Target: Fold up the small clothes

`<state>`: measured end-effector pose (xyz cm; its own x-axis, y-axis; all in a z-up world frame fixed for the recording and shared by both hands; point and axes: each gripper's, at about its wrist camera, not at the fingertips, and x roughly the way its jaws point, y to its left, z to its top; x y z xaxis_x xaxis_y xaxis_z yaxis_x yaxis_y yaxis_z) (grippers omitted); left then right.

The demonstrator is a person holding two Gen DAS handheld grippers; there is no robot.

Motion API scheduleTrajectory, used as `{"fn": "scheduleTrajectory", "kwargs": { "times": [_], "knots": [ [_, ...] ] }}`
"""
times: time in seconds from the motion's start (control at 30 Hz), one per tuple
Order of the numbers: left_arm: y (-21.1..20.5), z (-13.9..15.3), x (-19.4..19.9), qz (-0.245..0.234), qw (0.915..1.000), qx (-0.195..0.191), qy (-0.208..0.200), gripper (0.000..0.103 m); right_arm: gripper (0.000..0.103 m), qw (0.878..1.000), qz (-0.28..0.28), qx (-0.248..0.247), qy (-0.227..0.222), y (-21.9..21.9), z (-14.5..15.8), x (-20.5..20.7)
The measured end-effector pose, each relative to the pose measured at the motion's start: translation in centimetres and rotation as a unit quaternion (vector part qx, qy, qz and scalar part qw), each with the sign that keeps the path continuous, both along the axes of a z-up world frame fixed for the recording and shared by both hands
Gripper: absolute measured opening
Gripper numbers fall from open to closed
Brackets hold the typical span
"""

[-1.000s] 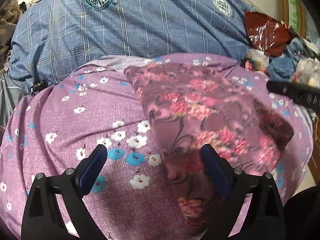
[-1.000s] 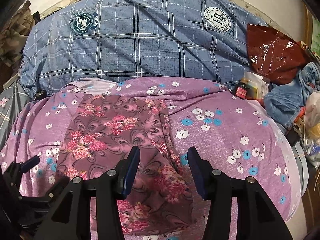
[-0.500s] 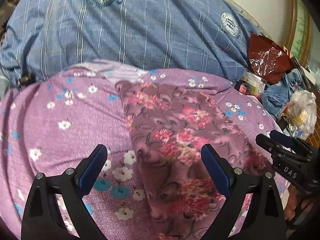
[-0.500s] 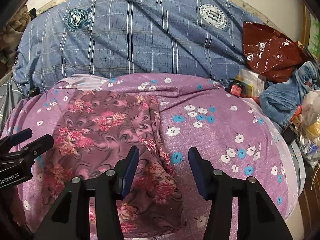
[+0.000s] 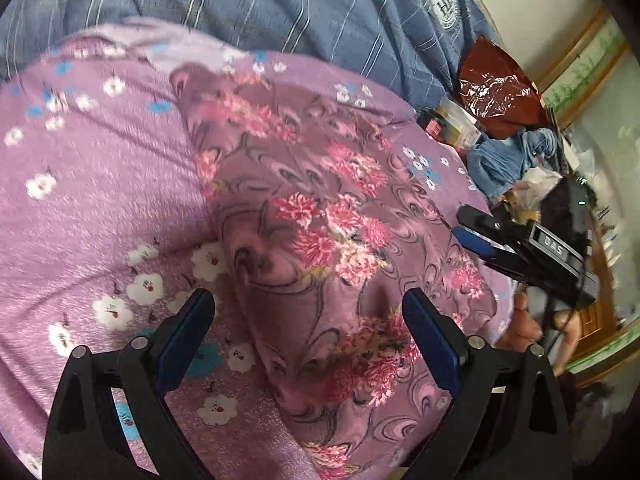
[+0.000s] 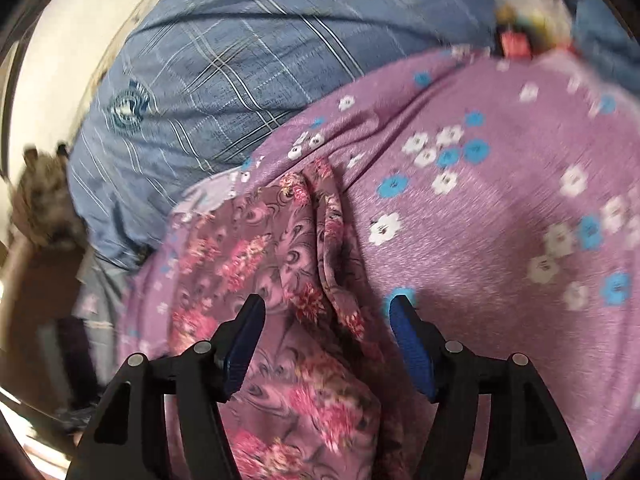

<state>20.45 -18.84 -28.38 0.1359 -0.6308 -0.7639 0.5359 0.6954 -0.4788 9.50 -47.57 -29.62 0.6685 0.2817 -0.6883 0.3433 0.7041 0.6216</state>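
Small mauve-pink garment [image 5: 320, 216], printed with dark swirls and clusters of pink and cream flowers. Spread mostly flat on a purple bedspread [image 5: 100, 200] dotted with white and blue blossoms. Narrow at the far end, near a blue checked quilt [image 5: 280, 4], and widening toward the near edge. Gently rumpled, with a shallow dent close to the near end. Along one long side, seen from the right wrist, bunched into a raised lengthwise ridge of folds [image 6: 328, 232].
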Motion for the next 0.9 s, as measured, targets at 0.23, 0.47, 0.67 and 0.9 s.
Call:
{"fn": "scheduleTrajectory", "kwargs": {
  "times": [0.23, 0.47, 0.67, 0.9],
  "knots": [
    [0.4, -0.8, 1.1, -0.003, 0.9989, -0.018, 0.043, 0.095, 0.071, 0.997, 0.045, 0.061, 0.024, -0.5, -2.9, 3.1],
    [-0.5, -0.7, 1.4, -0.015, 0.9979, -0.028, 0.055, 0.086, 0.072, 0.994, 0.09, 0.058, 0.019, 1.9, -2.7, 3.9],
    [-0.1, -0.7, 1.5, 0.005, 0.9988, -0.024, 0.043, 0.067, 0.069, 0.994, 0.091, -0.041, 0.038, 4.8, -1.5, 4.3],
    [0.0, -0.2, 1.3, 0.016, 0.9993, -0.03, 0.015, 0.039, 0.039, 0.982, 0.095, -0.164, 0.021, 8.1, 0.6, 4.1]
  ]
}}
